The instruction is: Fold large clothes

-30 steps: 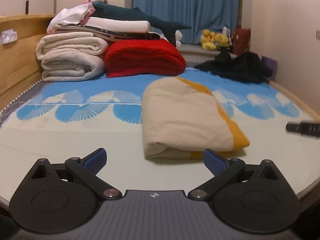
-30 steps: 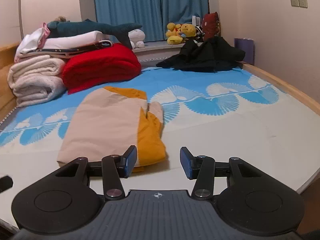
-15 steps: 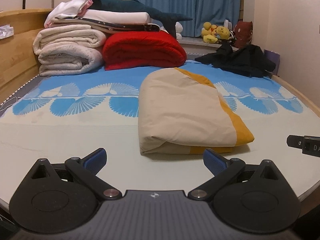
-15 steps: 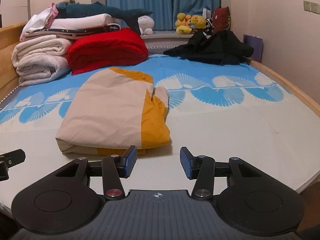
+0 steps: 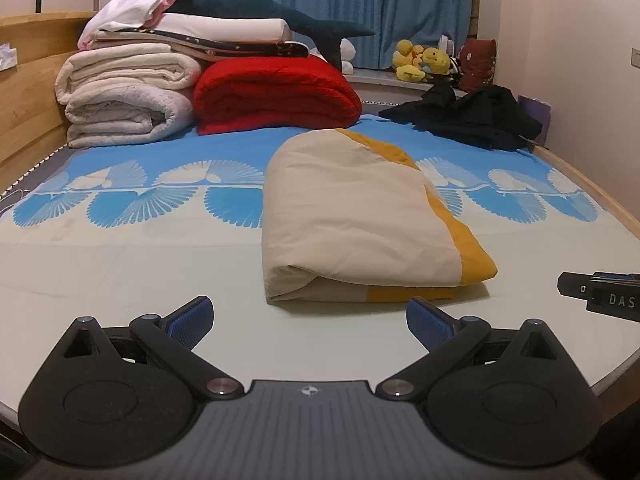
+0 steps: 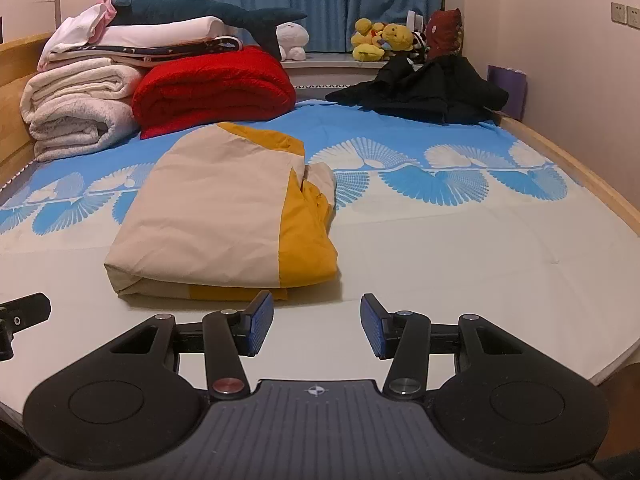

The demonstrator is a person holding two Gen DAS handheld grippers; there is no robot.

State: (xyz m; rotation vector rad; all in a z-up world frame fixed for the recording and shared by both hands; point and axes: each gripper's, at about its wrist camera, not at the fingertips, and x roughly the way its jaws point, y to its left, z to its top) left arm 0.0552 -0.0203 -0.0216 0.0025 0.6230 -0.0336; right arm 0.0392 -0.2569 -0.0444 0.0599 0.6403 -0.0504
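Note:
A beige and yellow garment [image 5: 360, 220] lies folded in a thick rectangle on the bed; it also shows in the right wrist view [image 6: 224, 216]. My left gripper [image 5: 308, 322] is open wide and empty, just in front of the garment's near folded edge. My right gripper [image 6: 316, 326] is open and empty, in front of the garment's near right corner. Neither touches the cloth. The right gripper's tip shows at the right edge of the left wrist view [image 5: 600, 294].
The bed sheet [image 5: 120, 264] is white with blue fan patterns. Folded white blankets [image 5: 124, 100], a red blanket [image 5: 276, 92] and a shark plush [image 5: 276, 8] are stacked at the back left. A black garment [image 5: 476, 116] lies crumpled at the back right. Wooden bed rail [image 6: 580, 176] on the right.
Both grippers have lowered and drawn slightly nearer the folded garment's front edge. Both stay open and empty. The garment has not moved.

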